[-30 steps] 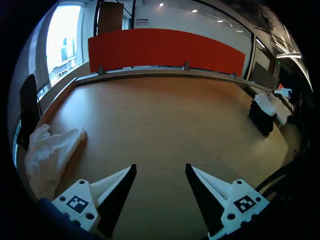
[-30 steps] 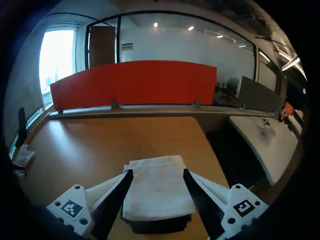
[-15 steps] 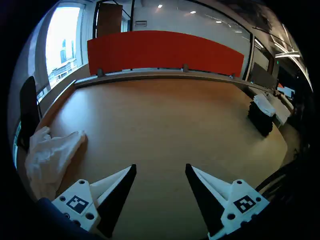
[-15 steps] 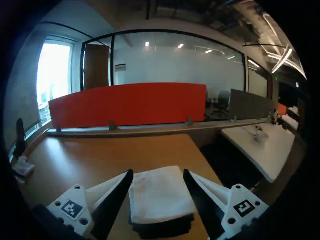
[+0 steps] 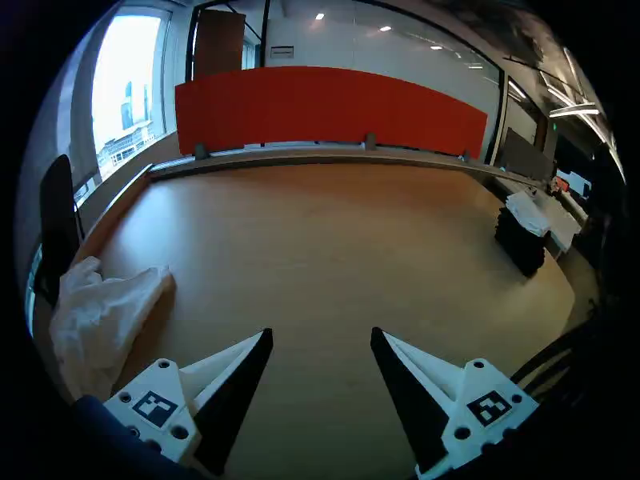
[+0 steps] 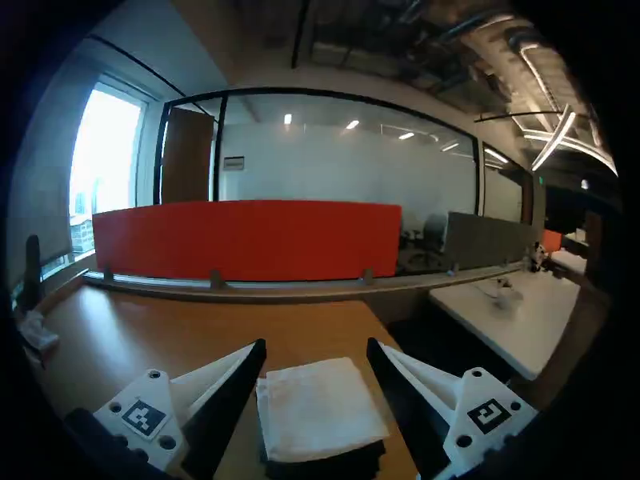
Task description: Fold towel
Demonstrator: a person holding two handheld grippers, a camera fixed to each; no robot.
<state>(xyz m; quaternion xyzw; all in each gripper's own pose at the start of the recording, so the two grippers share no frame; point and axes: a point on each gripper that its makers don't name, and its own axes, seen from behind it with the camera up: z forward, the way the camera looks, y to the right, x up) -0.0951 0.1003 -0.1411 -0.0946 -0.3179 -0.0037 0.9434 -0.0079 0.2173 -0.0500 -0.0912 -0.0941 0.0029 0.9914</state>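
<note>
Held the left tool [image 5: 321,332] released, fingers spread, above the wooden tabletop [image 5: 336,232]. Saw open wood ahead as far as the red screen [image 5: 328,104] on the far edge. Found a crumpled white towel [image 5: 100,316] near the left edge and a dark stack [image 5: 520,240] near the right edge. Held the right tool [image 6: 314,342] released too, with the folded towel [image 6: 320,408] lying ungripped between its fingers atop the dark stack. Had tilted the right gripper view upward since a second ago, gaining ceiling [image 6: 384,48]. Noted a bright window [image 5: 124,80] at left.

Wooden table [image 5: 336,240], red divider panel [image 5: 328,104], bright window [image 5: 128,88], glass wall [image 6: 344,172], ceiling strip lights [image 6: 554,132]
</note>
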